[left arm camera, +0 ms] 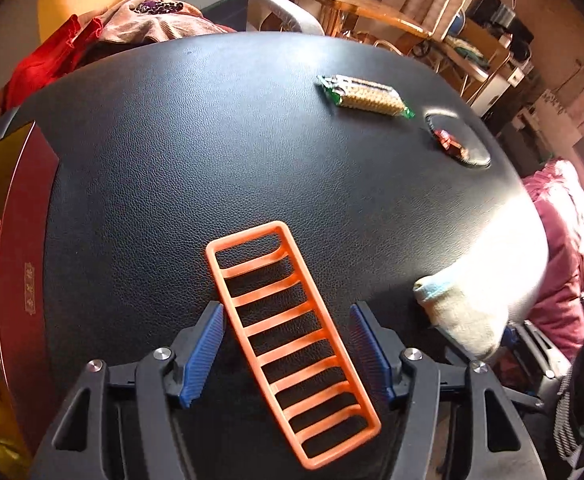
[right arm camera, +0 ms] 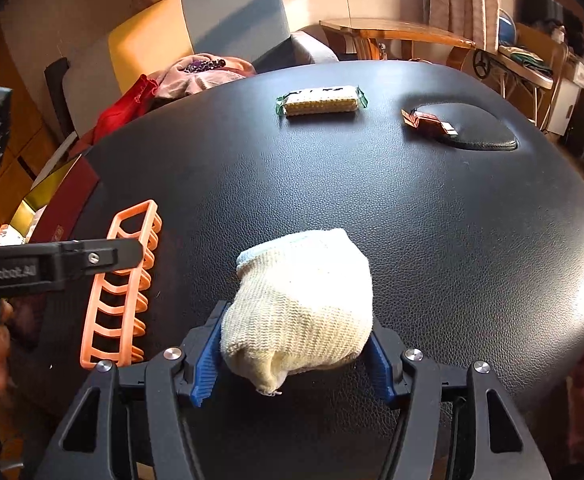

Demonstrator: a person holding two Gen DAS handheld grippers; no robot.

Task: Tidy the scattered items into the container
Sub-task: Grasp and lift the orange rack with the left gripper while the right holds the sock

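The left gripper (left arm camera: pixel 288 350) jaws stand released, the orange rack (left arm camera: pixel 288 344) lying flat on the black bench (left arm camera: pixel 212 140) between them, untouched. The right gripper (right arm camera: pixel 295 356) jaws grasp the rolled cream sock (right arm camera: pixel 299 304); a biscuit packet (right arm camera: pixel 321 101) lies well ahead.

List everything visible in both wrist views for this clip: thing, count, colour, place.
black table: one, black leather-look top, under all items
orange rack: one, orange, lying flat between the left pads, untouched
rolled sock: one, cream with pale blue cuff, between the right pads
wafer pack: one, green-ended clear wrap, far side of table
wrapped candy: one, red-brown, far right, at a black oval pad's edge
red box: one, dark red with gold inside, table's left edge
clothes pile: pink and red, behind the table
left hand-held gripper: black, blue pads, open
right hand-held gripper: black, blue pads, closed on the sock
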